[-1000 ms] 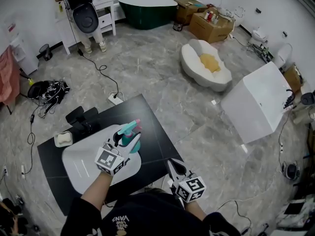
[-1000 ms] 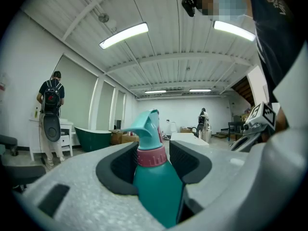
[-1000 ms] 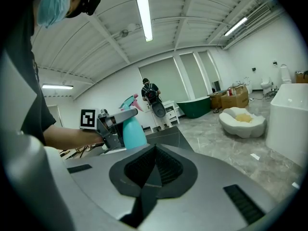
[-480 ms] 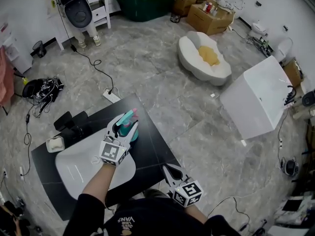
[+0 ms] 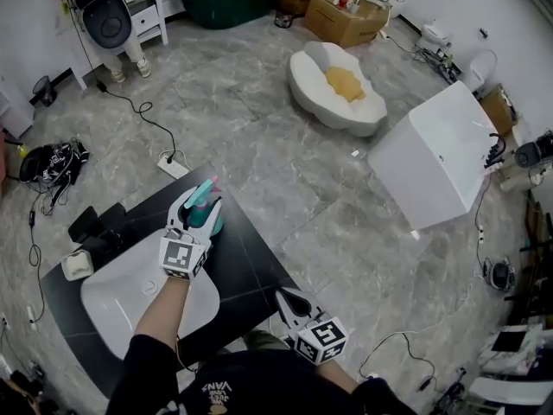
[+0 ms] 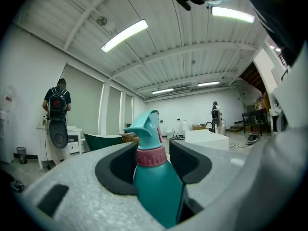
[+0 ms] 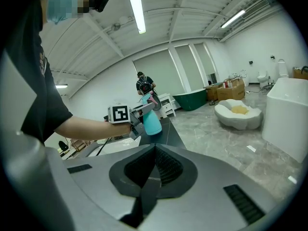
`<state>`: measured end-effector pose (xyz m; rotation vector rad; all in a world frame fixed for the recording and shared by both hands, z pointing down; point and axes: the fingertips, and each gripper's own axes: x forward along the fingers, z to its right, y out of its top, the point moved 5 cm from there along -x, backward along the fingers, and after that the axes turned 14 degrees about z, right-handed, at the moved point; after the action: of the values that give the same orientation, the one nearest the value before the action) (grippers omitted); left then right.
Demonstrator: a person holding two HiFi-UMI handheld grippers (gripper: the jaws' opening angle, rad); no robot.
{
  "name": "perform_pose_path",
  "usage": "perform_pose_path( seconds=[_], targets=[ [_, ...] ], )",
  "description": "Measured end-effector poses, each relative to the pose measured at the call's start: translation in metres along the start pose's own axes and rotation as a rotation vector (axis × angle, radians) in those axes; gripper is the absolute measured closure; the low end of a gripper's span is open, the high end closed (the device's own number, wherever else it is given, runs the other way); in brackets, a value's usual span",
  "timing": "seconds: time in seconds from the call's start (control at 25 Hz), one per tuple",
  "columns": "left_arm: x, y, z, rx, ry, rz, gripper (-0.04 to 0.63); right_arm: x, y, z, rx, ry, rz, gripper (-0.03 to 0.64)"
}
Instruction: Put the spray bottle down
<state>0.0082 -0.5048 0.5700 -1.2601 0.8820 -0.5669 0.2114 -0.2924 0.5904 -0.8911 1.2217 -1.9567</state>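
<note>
A teal spray bottle (image 5: 206, 212) with a pink collar stands upright between the jaws of my left gripper (image 5: 193, 218), which is shut on its body. In the left gripper view the bottle (image 6: 155, 182) fills the gap between the dark pads (image 6: 120, 166). It is low over the black countertop (image 5: 246, 258), just past the far end of the white sink basin (image 5: 104, 305); I cannot tell whether its base touches. My right gripper (image 5: 288, 303) hangs at the counter's near right corner, shut and empty. From the right gripper view (image 7: 154, 151) the bottle (image 7: 153, 122) shows beyond its jaws.
A white soap dish (image 5: 76, 264) and a black object (image 5: 97, 226) lie at the counter's left end. On the floor are a power strip (image 5: 173, 164) with cables, an oval white tub (image 5: 335, 86) and a large white box (image 5: 441, 164) to the right.
My left gripper carried the bottle away from me, off the sink basin and lower over the black countertop. The right gripper sank a little.
</note>
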Motion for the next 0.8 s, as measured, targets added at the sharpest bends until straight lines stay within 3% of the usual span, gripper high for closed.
perform_pose_path(
  seconds=[0.44, 0.6, 0.8],
  targets=[
    [0.002, -0.007, 0.012, 0.054, -0.041, -0.026, 0.383, -0.003, 0.001, 0.001, 0.008, 0.003, -0.003, 0.612],
    [-0.001, -0.012, 0.012, 0.031, -0.058, -0.056, 0.373, 0.001, 0.003, -0.004, 0.006, 0.019, 0.001, 0.612],
    [-0.009, -0.022, 0.011, -0.022, -0.048, -0.111, 0.274, 0.002, 0.000, -0.009, 0.004, 0.026, 0.005, 0.612]
  ],
)
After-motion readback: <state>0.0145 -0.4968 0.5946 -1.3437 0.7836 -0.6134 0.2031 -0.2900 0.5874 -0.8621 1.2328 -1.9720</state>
